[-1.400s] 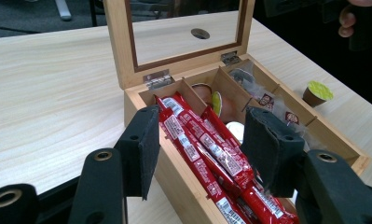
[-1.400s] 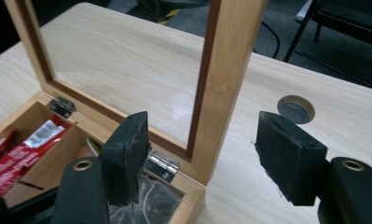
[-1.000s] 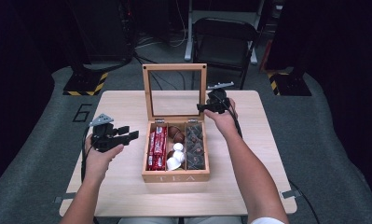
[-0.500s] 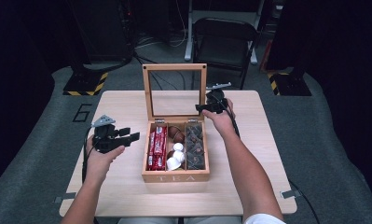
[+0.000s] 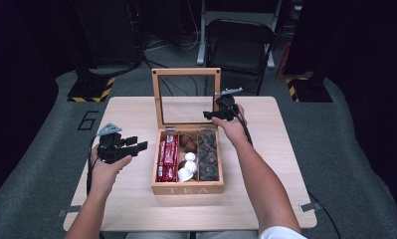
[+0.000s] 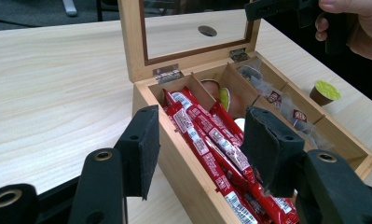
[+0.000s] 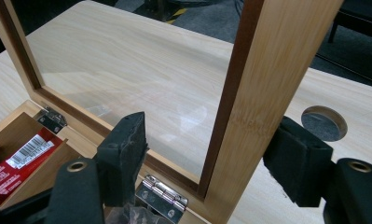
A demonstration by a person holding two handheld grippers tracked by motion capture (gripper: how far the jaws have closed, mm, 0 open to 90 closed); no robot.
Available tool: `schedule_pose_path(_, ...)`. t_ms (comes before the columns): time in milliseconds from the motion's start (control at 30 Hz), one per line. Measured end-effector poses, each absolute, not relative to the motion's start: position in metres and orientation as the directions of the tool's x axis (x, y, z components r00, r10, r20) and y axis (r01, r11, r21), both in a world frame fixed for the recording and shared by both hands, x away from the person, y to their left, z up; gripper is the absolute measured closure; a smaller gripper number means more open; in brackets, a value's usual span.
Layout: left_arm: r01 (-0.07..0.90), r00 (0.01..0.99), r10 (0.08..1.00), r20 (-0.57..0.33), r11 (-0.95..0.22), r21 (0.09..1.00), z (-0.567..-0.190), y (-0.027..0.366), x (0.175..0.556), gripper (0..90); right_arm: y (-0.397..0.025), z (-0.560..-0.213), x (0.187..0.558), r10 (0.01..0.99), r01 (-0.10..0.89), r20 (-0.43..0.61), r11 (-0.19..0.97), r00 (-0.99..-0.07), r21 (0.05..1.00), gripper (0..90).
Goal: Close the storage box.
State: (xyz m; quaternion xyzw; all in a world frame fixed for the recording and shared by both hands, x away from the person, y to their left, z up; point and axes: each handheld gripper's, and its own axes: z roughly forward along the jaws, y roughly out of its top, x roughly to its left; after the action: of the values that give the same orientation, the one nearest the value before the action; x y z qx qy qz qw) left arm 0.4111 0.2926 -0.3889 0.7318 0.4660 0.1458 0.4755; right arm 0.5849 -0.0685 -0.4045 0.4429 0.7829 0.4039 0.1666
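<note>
Pale wooden table [image 5: 136,112]: your right gripper [image 5: 217,114], jaws spread astride the upright lid [image 7: 263,88], could slam it shut; left gripper [image 5: 131,147] hovers unclenched beside the tea box [image 5: 186,188].

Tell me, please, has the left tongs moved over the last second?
No. The left tongs hover open at the same spot left of the tea box, their tips the same gap from its left wall.

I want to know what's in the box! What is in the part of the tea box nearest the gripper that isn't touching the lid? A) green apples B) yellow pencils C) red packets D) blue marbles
C: red packets fill the compartment of the tea box beside the left gripper.
</note>
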Motion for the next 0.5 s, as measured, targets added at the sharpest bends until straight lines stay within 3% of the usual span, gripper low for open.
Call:
schedule_pose_path(133,0.541,0.525,0.820,-0.228,-0.116,0.833,-0.3889,0.2925,0.4113,46.2,-0.0690,-0.4045,0.5853,0.831,0.559,0.097,0.278,-0.548,0.781,34.5)
schedule_pose_path(500,0.544,0.525,0.819,-0.231,-0.115,0.831,-0.3894,0.2913,0.4123,46.2,-0.0778,-0.3993,0.5854,0.843,0.574,0.093,0.276,-0.530,0.771,56.4)
